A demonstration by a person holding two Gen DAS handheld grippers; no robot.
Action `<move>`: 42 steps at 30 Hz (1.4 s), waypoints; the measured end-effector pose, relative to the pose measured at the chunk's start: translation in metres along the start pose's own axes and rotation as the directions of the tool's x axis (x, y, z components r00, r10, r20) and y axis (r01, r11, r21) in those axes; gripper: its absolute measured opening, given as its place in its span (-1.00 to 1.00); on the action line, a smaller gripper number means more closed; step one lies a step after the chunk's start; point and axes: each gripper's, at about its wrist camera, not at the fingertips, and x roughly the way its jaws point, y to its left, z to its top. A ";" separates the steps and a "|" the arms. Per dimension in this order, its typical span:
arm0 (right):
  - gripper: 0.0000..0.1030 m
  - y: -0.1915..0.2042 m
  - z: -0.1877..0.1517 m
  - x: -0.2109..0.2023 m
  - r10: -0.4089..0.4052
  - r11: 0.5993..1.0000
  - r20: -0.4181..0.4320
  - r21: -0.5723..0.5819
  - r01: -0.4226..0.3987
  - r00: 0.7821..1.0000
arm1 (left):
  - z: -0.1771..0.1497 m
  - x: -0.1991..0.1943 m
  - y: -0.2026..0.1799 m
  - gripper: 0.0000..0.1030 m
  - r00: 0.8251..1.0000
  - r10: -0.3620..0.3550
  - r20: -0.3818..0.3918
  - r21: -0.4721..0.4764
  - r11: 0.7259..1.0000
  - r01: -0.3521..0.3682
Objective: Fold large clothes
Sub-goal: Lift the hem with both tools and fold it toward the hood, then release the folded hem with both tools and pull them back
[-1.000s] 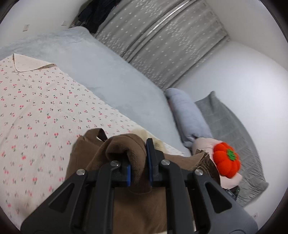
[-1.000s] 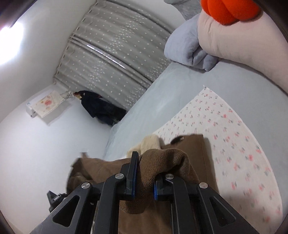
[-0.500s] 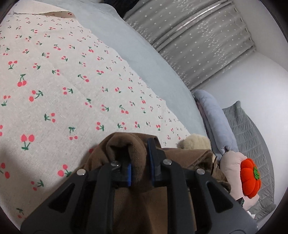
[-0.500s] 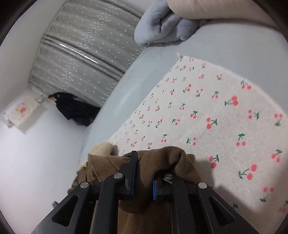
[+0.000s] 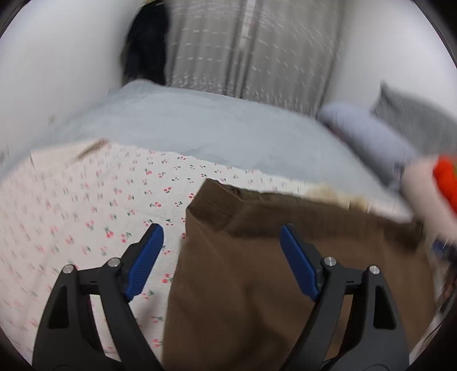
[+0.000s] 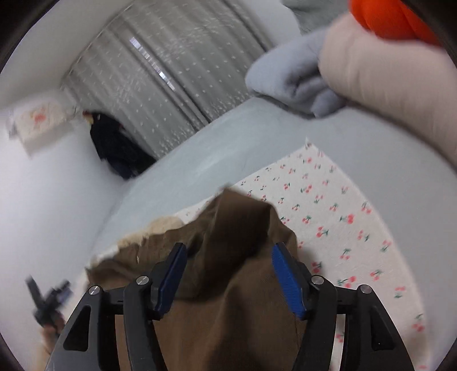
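Observation:
A brown garment (image 5: 271, 256) with a cream fleece lining (image 5: 334, 194) lies folded on a cherry-print cloth (image 5: 85, 205). My left gripper (image 5: 221, 242) is open above the garment's left edge, holding nothing. My right gripper (image 6: 228, 262) is open too, its blue pads either side of a raised brown fold (image 6: 237, 225) without gripping it. The garment shows in the right wrist view (image 6: 228, 314) on the same cloth (image 6: 342, 214). Both views are motion-blurred.
The cloth lies on a pale blue bed (image 5: 200, 125). A blue pillow (image 5: 368, 134), a pink pillow (image 6: 385, 71) and an orange plush (image 6: 394, 17) lie at the head end. Grey curtains (image 5: 251, 48) and dark hanging clothes (image 5: 145, 45) are behind.
Both grippers have opened and let go of the brown garment, which now lies on the cloth. Both have pulled back and up from it.

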 end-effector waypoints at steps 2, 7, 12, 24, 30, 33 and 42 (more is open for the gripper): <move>0.25 0.027 -0.008 -0.002 -0.047 0.988 -0.006 -0.145 0.046 0.999 | -0.006 0.006 -0.023 0.63 1.000 0.012 -0.021 0.137 0.991 -0.009; 0.24 0.084 -0.033 0.038 -0.140 0.908 -0.070 -0.408 0.099 0.988 | -0.014 0.051 -0.052 0.63 0.995 0.063 -0.075 0.290 0.956 -0.039; 0.17 0.065 -0.020 0.094 -0.276 0.895 -0.078 -0.385 0.226 0.958 | -0.003 0.107 -0.009 0.68 0.973 0.194 -0.122 0.157 0.972 -0.174; 0.21 -0.040 0.025 0.066 -0.357 0.930 -0.118 0.050 0.364 0.927 | 0.014 0.081 0.050 0.68 0.946 0.257 -0.199 -0.027 0.963 -0.267; 0.44 -0.007 0.004 -0.010 -0.299 0.954 -0.129 -0.042 0.296 0.945 | -0.011 0.004 0.028 0.68 0.962 0.054 -0.268 -0.007 0.998 -0.058; 0.54 0.008 -0.024 -0.050 -0.260 0.966 -0.168 -0.035 0.258 0.951 | -0.036 -0.046 0.029 0.72 0.958 -0.054 -0.282 -0.110 0.994 0.024; 0.61 0.030 -0.091 -0.127 -0.208 0.976 -0.213 0.017 0.216 0.955 | -0.109 -0.115 0.040 0.78 0.930 -0.238 -0.279 -0.382 0.916 0.120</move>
